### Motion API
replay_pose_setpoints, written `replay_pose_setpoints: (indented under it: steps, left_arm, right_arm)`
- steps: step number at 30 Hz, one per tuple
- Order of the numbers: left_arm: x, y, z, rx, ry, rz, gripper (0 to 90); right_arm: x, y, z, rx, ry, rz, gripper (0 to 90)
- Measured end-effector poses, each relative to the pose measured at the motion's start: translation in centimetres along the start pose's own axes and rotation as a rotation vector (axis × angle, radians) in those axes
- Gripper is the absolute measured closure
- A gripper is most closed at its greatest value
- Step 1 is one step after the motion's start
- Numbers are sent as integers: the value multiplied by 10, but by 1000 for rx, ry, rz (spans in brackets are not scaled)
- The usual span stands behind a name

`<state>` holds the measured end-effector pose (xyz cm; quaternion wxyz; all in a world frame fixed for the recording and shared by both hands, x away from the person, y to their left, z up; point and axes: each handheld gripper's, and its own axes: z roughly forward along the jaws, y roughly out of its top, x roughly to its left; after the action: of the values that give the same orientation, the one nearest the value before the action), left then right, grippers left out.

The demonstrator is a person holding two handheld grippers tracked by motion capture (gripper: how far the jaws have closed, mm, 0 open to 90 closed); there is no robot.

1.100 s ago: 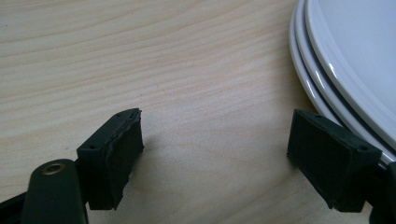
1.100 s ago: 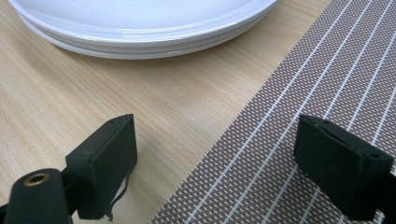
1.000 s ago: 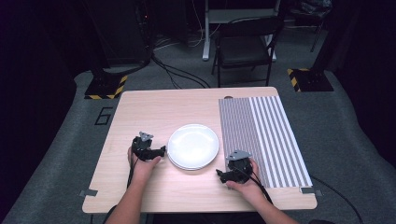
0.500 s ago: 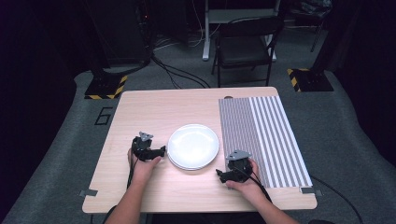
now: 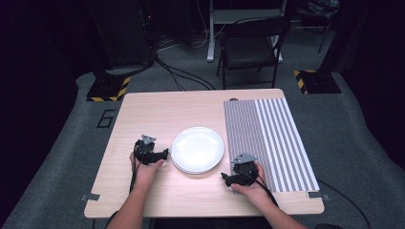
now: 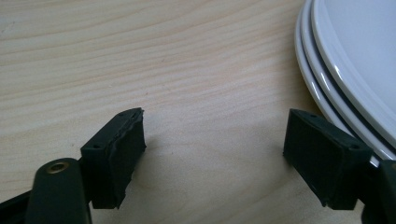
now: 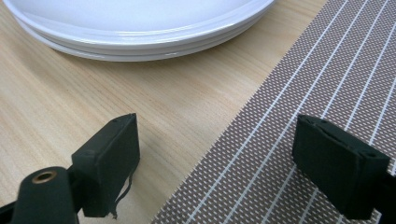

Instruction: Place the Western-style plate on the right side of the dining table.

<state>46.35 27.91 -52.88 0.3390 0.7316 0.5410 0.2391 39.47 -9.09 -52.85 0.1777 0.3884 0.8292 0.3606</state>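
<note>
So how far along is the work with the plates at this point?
Barely begun. The stacked white plates sit untouched on the table, and the striped placemat is bare. In hand: the left gripper rests beside the stack's rim, its jaws just closing slightly with nothing between them; the right gripper waits open at the placemat's edge. Gripping and moving a plate is all left.
</note>
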Motion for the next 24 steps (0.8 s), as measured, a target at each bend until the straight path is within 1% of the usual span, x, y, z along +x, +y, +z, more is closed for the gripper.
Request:
replay_pose_setpoints:
  steps: [5, 6, 9, 14, 18, 20, 21, 23, 24]
  left_arm:
    - [0, 0, 0, -3, 1, -4, 229]
    - [1, 0, -1, 0, 1, 3, 237]
    - [1, 0, 0, -10, 7, -10, 258]
    - [1, 0, 0, -11, 13, -12, 271]
    - [1, 0, -1, -18, 17, -22, 323]
    - [2, 0, -1, -17, 18, -23, 345]
    - [3, 1, -3, -7, 21, -24, 370]
    - [3, 1, -4, -7, 19, -50, 414]
    - [4, 2, -6, -8, 17, -61, 428]
  right_arm:
    - [0, 0, 0, -1, -2, 5, 155]
    - [0, 0, 0, -2, -4, 7, 159]
    - [0, 0, 0, -6, -10, 9, 169]
    - [0, 0, -1, -9, -16, 12, 192]
    - [0, 0, -1, -16, -28, 29, 239]
    - [0, 0, -1, -20, -34, 29, 263]
    - [0, 0, -2, -24, -41, 34, 279]
    - [-1, 0, -2, -29, -43, 45, 299]
    - [-2, 0, -3, -34, -38, 61, 310]
